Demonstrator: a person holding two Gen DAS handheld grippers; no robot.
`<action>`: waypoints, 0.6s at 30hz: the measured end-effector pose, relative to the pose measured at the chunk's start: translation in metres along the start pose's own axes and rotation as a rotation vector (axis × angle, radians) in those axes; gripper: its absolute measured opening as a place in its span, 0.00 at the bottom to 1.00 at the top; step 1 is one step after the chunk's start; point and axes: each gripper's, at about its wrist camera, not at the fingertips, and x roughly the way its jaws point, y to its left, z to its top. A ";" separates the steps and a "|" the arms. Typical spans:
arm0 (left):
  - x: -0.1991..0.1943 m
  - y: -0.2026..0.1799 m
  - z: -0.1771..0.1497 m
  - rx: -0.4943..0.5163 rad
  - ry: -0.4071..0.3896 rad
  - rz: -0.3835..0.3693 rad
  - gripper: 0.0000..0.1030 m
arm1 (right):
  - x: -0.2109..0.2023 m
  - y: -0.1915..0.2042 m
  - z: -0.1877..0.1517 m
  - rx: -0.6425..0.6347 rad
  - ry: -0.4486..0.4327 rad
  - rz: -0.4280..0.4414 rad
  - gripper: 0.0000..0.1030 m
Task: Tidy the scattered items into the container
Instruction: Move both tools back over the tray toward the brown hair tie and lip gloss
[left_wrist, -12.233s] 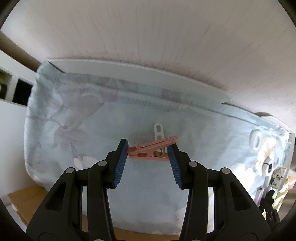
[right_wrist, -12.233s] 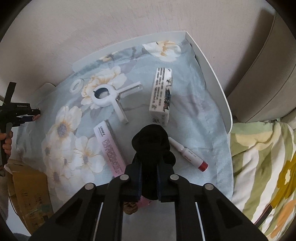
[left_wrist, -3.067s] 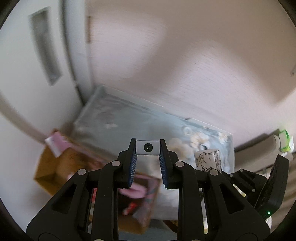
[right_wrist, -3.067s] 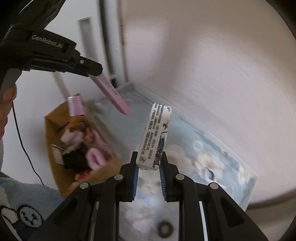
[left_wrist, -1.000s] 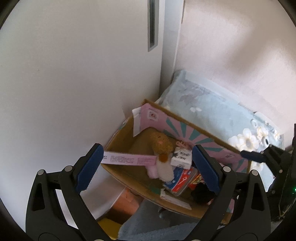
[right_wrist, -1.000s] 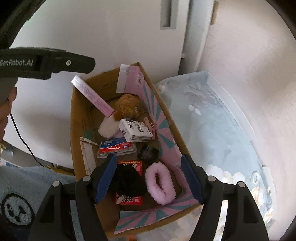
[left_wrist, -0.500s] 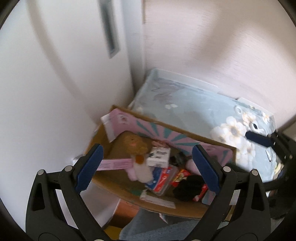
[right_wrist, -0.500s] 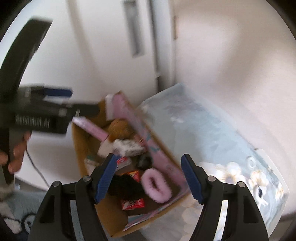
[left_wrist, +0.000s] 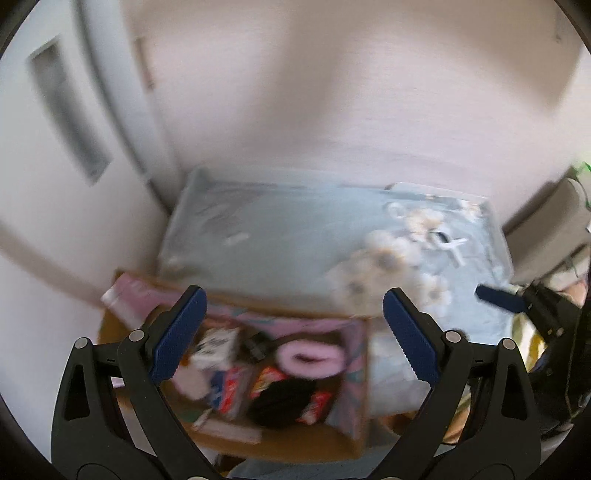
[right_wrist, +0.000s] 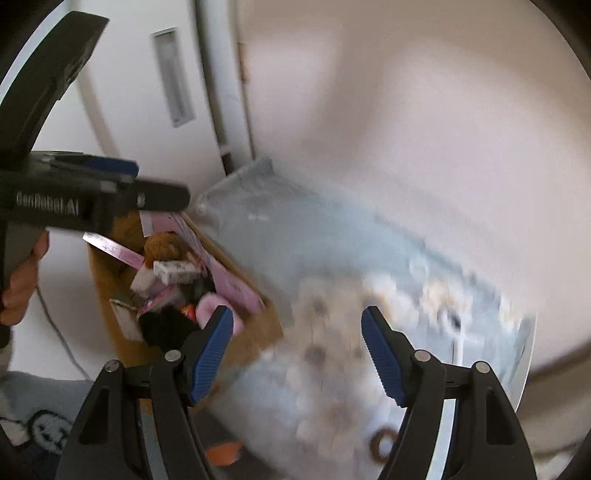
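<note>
**Both hand-held grippers empty above the box; leftovers on the floral cloth**

Landmark: cardboard box (left_wrist: 236, 439), the container.

Nearest, left wrist view: left hand-held gripper (left_wrist: 293, 332) stands released, jaws wide apart, nothing between the pads. It hangs over the near half of the box. Right wrist view: right hand-held gripper (right_wrist: 297, 352) also released and empty, its left pad over the box's corner, its right pad over the cloth beside the box.

Inside the box: pink fluffy ring (left_wrist: 310, 356), a black soft item (left_wrist: 284, 400), a small white printed carton (left_wrist: 216, 347), red packets, a brown plush toy (right_wrist: 160, 247) at the far end. Box looks well filled.

Beyond the box: floral cloth (left_wrist: 295, 236) over a white tray-like surface. On its far right part, well apart from the box, a white pronged plastic piece (left_wrist: 448, 243) is not yet tidied. A brown ring (right_wrist: 382, 445) lies on the cloth's near edge in the right wrist view. Both frames are blurred; smaller items cannot be told.

Risks, as judgement:
- White piece is flat and thin; pads may slide off or pinch cloth with it.
- Snagged cloth would drag other items.
- Brown ring sits near the edge; a nudge could roll it off.
- Full box: further drops may bounce out.
</note>
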 end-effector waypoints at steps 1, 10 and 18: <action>0.001 -0.012 0.005 0.020 -0.005 -0.012 0.94 | -0.002 -0.012 -0.007 0.040 0.005 0.004 0.66; 0.038 -0.135 0.040 0.265 0.047 -0.079 0.94 | -0.022 -0.079 -0.078 0.162 0.092 -0.131 0.66; 0.108 -0.223 0.040 0.413 0.161 -0.106 0.94 | -0.015 -0.100 -0.115 0.188 0.156 -0.148 0.66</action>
